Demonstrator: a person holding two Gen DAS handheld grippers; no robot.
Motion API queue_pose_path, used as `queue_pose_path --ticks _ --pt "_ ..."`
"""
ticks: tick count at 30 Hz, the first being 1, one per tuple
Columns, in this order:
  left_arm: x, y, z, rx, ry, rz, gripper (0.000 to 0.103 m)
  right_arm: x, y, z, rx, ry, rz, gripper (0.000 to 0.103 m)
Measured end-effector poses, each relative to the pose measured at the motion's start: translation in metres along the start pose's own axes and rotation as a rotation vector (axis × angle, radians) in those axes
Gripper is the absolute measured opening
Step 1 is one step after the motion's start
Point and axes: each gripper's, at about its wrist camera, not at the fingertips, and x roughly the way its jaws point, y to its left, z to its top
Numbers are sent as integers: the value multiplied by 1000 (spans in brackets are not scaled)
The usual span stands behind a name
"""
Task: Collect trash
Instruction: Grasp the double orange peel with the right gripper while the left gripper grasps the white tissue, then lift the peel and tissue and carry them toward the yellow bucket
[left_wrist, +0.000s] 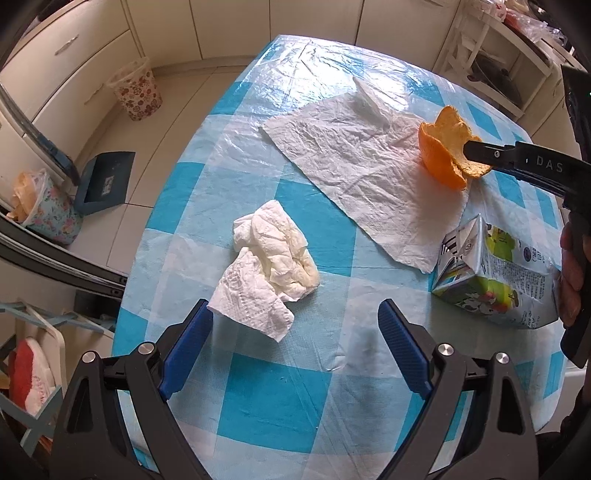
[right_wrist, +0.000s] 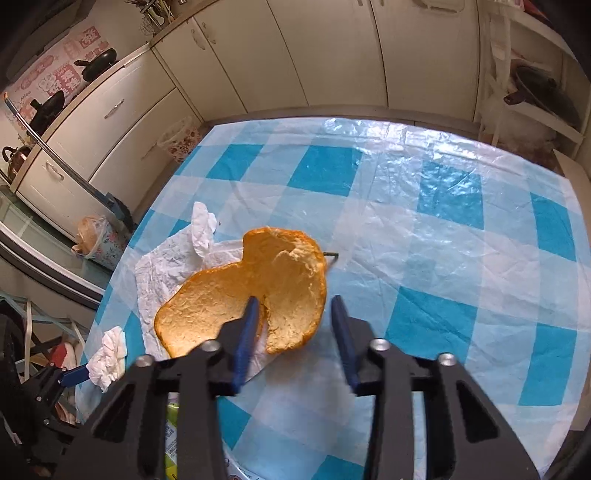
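Left gripper: black angular frame with triangular cut-outs, round silver fasteners at the pivots, and two blue ribbed finger pads. Right gripper: identical black frame, silver fasteners and blue ribbed pads. White lettering "DAS" is printed on its black finger housing. A hand grips the black handle.
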Motion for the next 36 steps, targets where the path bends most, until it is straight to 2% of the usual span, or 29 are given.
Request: queue_pose_path --ticks 1,3,5,6,8,11,17,20,25,30,36 --pt "0 -1 0 4 -8 -1 86 0 1 -1 -2 4 5 14" --pt "-4 -3 0 8 -26 -4 73 -4 2 -4 2 -8 27 9" --pt "-8 -2 0 2 -37 -21 46 -11 3 -4 9 -30 33 7" --pt "-9 0 -1 -9 -36 -38 39 -17 3 -5 17 -42 42 5" --pt "-10 5 -3 -40 -21 -84 17 -28 3 -6 31 -65 61 5" --pt "-15 14 -7 -74 -24 -134 8 -46 4 -9 33 -100 76 5" --pt "-40 15 -10 -69 -102 -168 5 -84 7 -17 18 -182 88 5" --pt "-44 14 -12 -65 -113 -167 5 -99 8 -21 10 -227 70 5" --pt "-50 23 -16 -88 -129 -207 4 -116 3 -27 19 -276 38 5" --pt "-72 23 -20 -73 -213 -264 3 -136 -3 -30 32 -339 4 5" --pt "-100 5 -25 -4 -304 -335 3 -158 -11 -42 47 -391 -26 5"
